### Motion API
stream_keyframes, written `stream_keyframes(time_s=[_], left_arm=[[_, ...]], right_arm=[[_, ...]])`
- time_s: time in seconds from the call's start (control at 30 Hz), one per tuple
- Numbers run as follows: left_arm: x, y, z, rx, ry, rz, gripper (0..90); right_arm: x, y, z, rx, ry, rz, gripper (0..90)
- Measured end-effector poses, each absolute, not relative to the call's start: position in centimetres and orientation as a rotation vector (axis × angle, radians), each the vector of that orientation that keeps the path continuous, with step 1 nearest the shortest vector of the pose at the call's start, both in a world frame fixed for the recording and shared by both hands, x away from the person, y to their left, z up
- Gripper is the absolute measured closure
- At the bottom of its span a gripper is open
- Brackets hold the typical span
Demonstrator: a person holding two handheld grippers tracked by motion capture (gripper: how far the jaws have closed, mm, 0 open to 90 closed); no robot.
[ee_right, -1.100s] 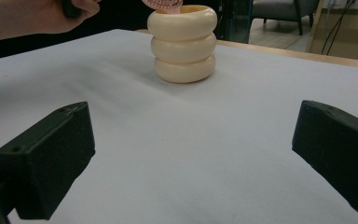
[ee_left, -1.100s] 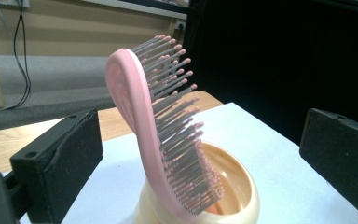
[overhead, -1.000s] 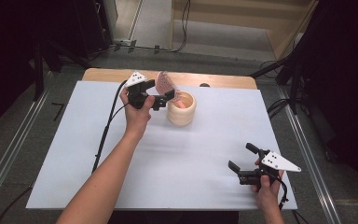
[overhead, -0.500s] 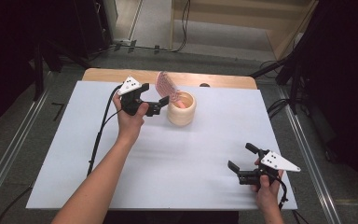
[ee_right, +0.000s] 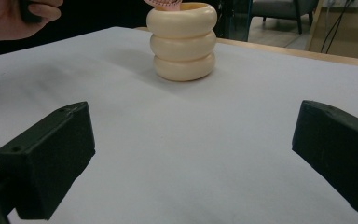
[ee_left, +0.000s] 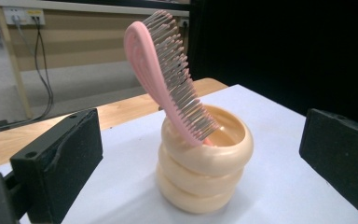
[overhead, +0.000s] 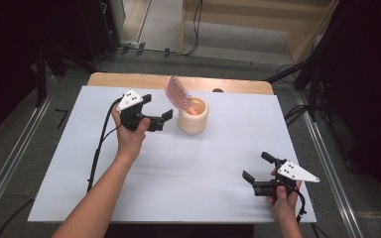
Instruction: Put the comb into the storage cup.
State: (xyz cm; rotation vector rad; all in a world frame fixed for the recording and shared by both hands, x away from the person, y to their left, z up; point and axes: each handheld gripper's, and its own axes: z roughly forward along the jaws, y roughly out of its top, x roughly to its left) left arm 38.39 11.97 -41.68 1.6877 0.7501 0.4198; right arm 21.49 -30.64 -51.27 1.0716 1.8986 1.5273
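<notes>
Both your grippers, left gripper (overhead: 158, 115) and right gripper (overhead: 254, 167), stand released; ahead of the left jaws, the pink hairbrush (ee_left: 168, 70) already leans inside the ringed holder (ee_left: 205, 175), leaving seemingly nothing.

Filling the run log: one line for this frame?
left hand-held gripper: open, beside cup | right hand-held gripper: open, near table edge | hairbrush: standing tilted in cup

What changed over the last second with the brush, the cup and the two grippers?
The left gripper let go of the pink brush and backed away leftward, jaws open. The brush stayed leaning in the cream ringed cup. The right gripper stayed put, open.
</notes>
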Motion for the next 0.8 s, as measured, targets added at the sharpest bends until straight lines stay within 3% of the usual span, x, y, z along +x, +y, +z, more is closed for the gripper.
stream_keyframes(time_s=[0.8], left_arm=[[34.9,15.3,-43.2,1.697,0.759,0.467,0.0]], right_arm=[[21.5,-30.6,-51.3,1.072,1.903,1.513,0.0]])
